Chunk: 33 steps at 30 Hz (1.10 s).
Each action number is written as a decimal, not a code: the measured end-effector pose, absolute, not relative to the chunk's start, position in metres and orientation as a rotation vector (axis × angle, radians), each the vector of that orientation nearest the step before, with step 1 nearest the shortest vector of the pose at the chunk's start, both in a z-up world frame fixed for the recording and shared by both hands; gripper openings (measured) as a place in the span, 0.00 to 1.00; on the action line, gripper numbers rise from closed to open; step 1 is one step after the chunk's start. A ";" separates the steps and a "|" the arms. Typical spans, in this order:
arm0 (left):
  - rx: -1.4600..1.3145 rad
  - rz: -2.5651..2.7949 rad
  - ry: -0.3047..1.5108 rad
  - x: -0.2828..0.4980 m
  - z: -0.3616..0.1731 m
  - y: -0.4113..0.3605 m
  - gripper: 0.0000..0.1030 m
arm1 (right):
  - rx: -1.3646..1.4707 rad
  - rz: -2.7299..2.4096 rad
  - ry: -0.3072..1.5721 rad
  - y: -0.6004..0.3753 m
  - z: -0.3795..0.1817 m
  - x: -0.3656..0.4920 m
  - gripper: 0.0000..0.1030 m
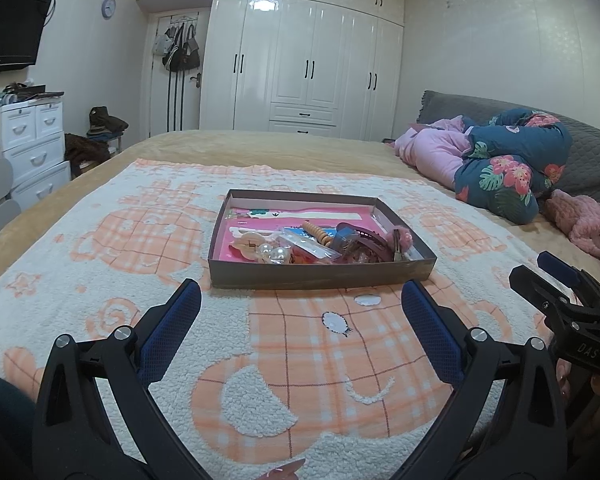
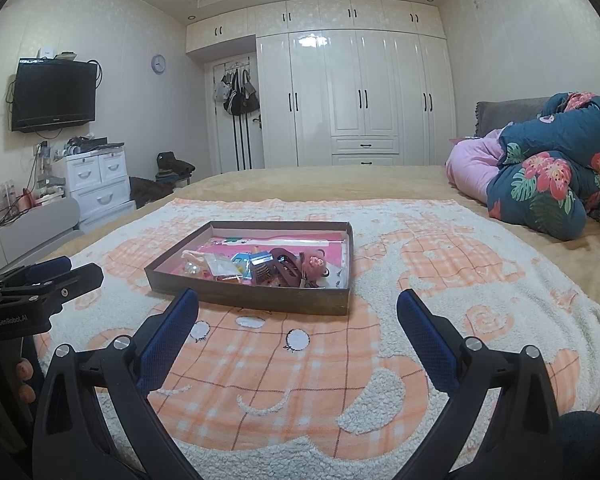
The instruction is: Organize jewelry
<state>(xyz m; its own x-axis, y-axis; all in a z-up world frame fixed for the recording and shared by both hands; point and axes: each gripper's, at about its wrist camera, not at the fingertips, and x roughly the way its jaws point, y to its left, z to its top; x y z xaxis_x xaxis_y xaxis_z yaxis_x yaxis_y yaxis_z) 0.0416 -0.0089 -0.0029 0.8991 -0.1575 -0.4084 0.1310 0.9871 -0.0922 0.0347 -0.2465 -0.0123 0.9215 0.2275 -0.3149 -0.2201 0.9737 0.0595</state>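
A shallow brown box (image 1: pixel 320 276) (image 2: pixel 260 300) with a pink lining lies on the orange-and-white blanket (image 1: pixel 300 360) (image 2: pixel 300 360). Inside is a heap of jewelry and hair things: pearl beads (image 1: pixel 274 254), a cream hair claw (image 1: pixel 246 242), a maroon hair claw (image 1: pixel 364 236) (image 2: pixel 284 262), a pink pompom (image 1: pixel 402 238) (image 2: pixel 315 263), plastic packets. My left gripper (image 1: pixel 300 300) hovers open just before the box's near wall, holding nothing. My right gripper (image 2: pixel 298 308) is open and holds nothing, a little short of the box's near right corner. Each gripper shows at the other view's edge.
The blanket covers a beige bed. A rolled floral and pink quilt (image 1: pixel 500 168) (image 2: pixel 540 172) lies at the right by a grey headboard. White drawers (image 1: pixel 32 140) and a wall TV (image 2: pixel 54 94) stand left; wardrobes (image 2: pixel 356 96) fill the far wall.
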 end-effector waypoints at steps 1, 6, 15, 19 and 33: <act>-0.063 -0.150 0.428 0.042 -0.003 -0.009 0.89 | 0.023 0.229 0.326 -0.247 -0.012 0.035 0.94; -0.062 -0.149 0.427 0.041 -0.003 -0.009 0.89 | 0.026 0.233 0.332 -0.247 -0.012 0.035 0.94; -0.061 -0.151 0.428 0.041 -0.003 -0.009 0.89 | 0.025 0.232 0.332 -0.246 -0.012 0.035 0.94; -0.062 -0.148 0.427 0.042 -0.003 -0.009 0.89 | 0.022 0.232 0.328 -0.247 -0.012 0.034 0.94; -0.060 -0.148 0.431 0.042 -0.003 -0.008 0.89 | 0.018 0.232 0.326 -0.247 -0.012 0.035 0.94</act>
